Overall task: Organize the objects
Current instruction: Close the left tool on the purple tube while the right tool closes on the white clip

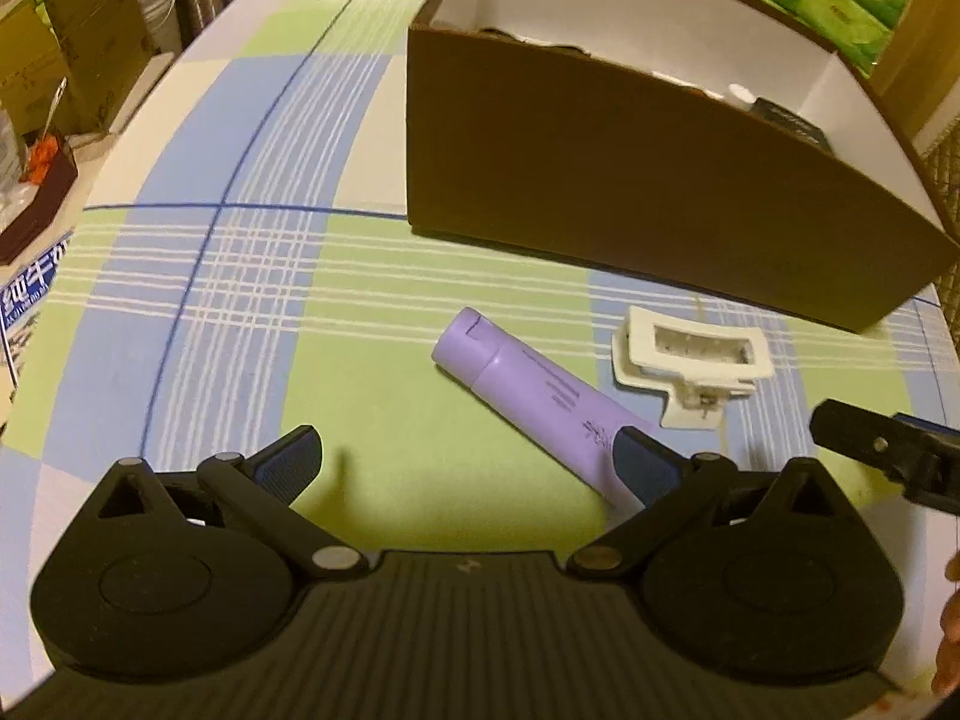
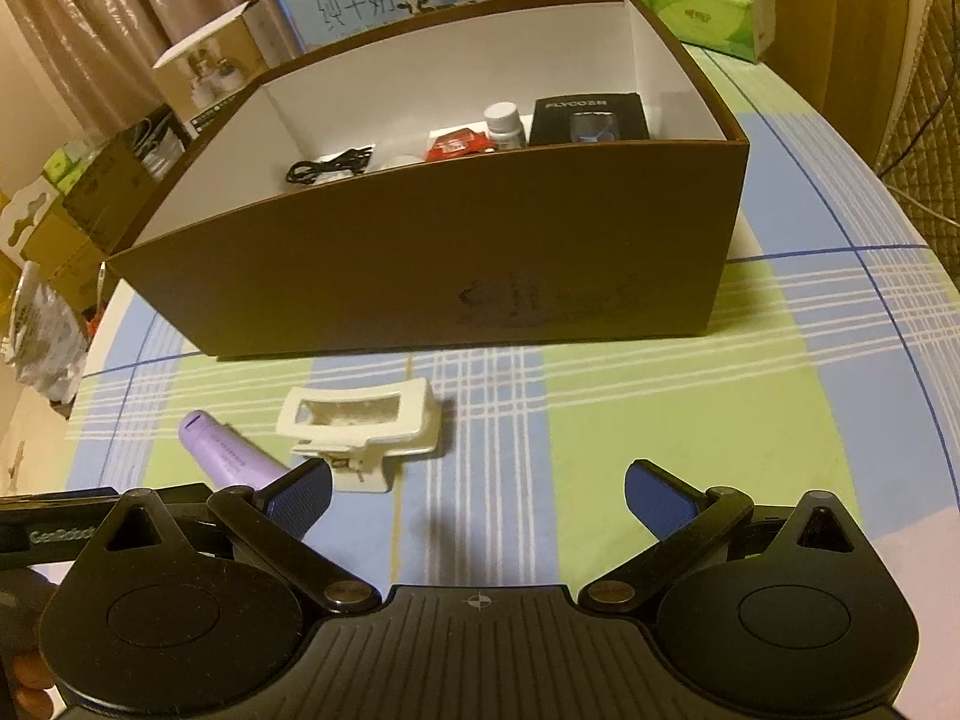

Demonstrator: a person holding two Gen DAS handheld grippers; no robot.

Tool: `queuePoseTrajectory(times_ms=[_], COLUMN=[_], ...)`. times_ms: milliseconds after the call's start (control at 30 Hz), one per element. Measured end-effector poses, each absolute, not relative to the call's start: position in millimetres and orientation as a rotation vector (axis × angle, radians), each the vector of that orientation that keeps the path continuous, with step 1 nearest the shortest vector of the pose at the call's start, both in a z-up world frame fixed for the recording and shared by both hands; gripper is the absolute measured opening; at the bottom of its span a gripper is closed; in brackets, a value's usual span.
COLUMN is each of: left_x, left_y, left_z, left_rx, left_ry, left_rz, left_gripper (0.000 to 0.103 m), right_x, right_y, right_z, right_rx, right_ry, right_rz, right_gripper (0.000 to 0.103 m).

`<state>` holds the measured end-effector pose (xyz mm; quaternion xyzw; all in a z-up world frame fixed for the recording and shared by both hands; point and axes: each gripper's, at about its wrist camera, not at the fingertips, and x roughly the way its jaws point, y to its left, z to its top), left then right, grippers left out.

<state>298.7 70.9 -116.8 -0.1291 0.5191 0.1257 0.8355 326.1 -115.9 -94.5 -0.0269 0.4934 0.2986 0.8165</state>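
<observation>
1. Progress, judged from how things are lying: the brown cardboard box [image 2: 432,252] is already holding several items — a black cable [image 2: 330,171], a red packet [image 2: 459,143], a small white bottle [image 2: 503,123] and a black shaver box [image 2: 591,119], all sitting along the far side of the box floor. So part of the sorting is looking done.
2. Still left out on the plaid tablecloth [image 1: 252,276]: a purple tube [image 1: 528,396] lying on its side, cap end pointing away toward the box, and a white hair claw clip [image 1: 690,360] just to its right, near the box's front wall but not touching it. The two are lying just beside each other; whether they are touching I cannot tell.
3. My read: two items are remaining, and the tube is looking like the next pick.
4. Left gripper [image 1: 471,468]: fingers are spread wide and gripping nothing. Its right finger is overlapping the tube's near end in the left wrist view; real contact or just hovering above, cannot tell. The tube is lying mostly off to the right of the gap, not centred between the fingers.
5. Right gripper [image 2: 477,495]: fingers are also spread wide and empty, hovering over bare cloth to the right of the clip, with nothing between them. It is sitting close beside the left gripper.
</observation>
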Motion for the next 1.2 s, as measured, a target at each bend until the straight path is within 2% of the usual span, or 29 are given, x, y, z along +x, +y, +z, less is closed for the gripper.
queuePoseTrajectory(times_ms=[400, 467, 533, 1067, 1200], left_x=[340, 338, 335, 312, 311], left_y=[78, 79, 82, 103, 103], left_z=[-139, -141, -144, -145, -145], left_rx=[-0.228, -0.216, -0.202, -0.165, -0.176], left_ry=[1.097, 1.092, 1.097, 1.095, 1.093], left_rz=[0.318, 0.303, 0.297, 0.252, 0.259], left_gripper=[0.101, 0.101, 0.096, 0.096, 0.096], right_x=[341, 342, 342, 324, 322], right_y=[-114, -112, -108, -35, -26], right_z=[-105, -106, -107, -126, -130], right_rx=[-0.051, -0.052, -0.056, -0.177, -0.190], right_ry=[1.069, 1.071, 1.073, 1.053, 1.044], right_rz=[0.594, 0.599, 0.616, 0.747, 0.719], right_gripper=[0.101, 0.101, 0.101, 0.101, 0.097])
